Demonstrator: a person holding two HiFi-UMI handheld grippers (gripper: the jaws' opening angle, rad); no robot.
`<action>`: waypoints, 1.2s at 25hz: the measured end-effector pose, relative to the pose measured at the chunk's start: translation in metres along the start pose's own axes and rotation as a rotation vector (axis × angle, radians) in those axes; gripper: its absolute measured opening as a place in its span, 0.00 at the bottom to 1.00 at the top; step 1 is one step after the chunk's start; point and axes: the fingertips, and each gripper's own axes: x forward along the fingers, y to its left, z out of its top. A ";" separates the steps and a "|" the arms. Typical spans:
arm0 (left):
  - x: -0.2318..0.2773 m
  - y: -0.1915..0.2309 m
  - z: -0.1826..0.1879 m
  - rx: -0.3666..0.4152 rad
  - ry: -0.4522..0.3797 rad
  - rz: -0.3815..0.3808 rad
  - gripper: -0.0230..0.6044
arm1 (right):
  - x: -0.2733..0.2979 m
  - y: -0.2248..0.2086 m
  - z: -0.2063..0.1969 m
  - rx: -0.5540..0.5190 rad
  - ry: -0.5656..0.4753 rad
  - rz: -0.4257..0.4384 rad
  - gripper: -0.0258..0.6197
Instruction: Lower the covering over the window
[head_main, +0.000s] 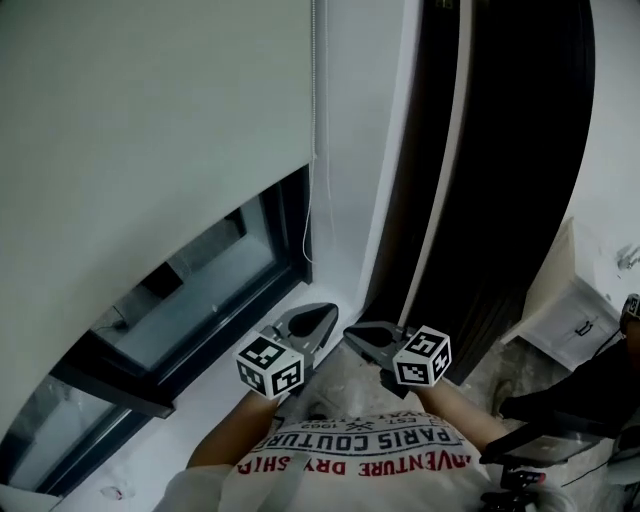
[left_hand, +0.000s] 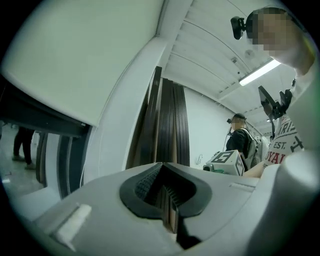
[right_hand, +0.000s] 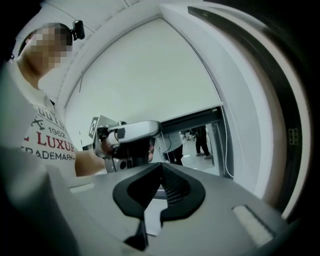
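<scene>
Both jaws are shut with nothing in them. My left gripper (head_main: 328, 314) and right gripper (head_main: 353, 336) sit tip to tip, close to my chest. Best next move, I'd say: open one, pinch the cord (head_main: 314, 110) hanging at the blind's right edge, and pull straight down in steady strokes. The blind (head_main: 150, 110) covers most of the window (head_main: 195, 290), with a glass strip still bare below. Count: two grippers, one cord, one blind, one window.

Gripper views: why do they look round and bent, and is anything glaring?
Left gripper view: wide-angle, black corners; the ceiling light strip is blown out white. Right gripper view: the dark panels bend hard at the edge; the blind is evenly lit, no glare. Head view: milder curving, sharp.
</scene>
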 end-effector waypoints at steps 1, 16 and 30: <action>-0.006 -0.024 -0.006 0.003 0.000 -0.002 0.04 | -0.019 0.019 -0.005 -0.003 -0.009 0.000 0.04; -0.077 -0.220 -0.046 0.031 0.019 0.004 0.04 | -0.155 0.159 -0.039 0.054 -0.089 -0.012 0.04; -0.091 -0.222 -0.056 0.001 0.061 0.022 0.04 | -0.149 0.175 -0.042 0.084 -0.081 0.015 0.04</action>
